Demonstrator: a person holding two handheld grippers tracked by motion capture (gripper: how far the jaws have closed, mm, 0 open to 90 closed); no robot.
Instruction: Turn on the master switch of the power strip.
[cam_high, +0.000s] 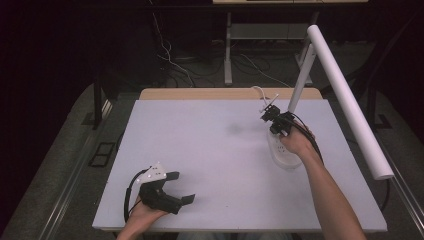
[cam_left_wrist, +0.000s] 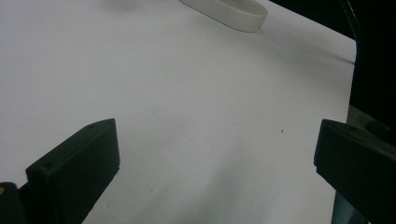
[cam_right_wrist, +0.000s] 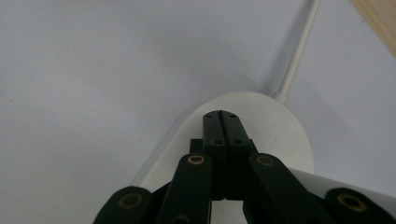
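Note:
A white desk lamp stands at the table's right side, with an oval base (cam_high: 286, 156), a slanted arm (cam_high: 301, 82) and a long tube head (cam_high: 350, 100). My right gripper (cam_high: 272, 125) is shut, its jaws pressed together with nothing between them. In the right gripper view its tips (cam_right_wrist: 221, 114) rest over the far end of the base (cam_right_wrist: 280, 121); whether they touch it I cannot tell. My left gripper (cam_high: 182, 187) lies open near the table's front left, jaws wide apart over bare table (cam_left_wrist: 215, 158). The base (cam_left_wrist: 229, 11) shows far off in the left gripper view.
The lamp's white cable (cam_right_wrist: 299, 46) runs from the base toward the table's wooden back edge (cam_high: 200, 93). The white tabletop (cam_high: 210, 145) spreads between the two grippers. Table legs and loose cables (cam_high: 170, 60) lie on the dark floor behind.

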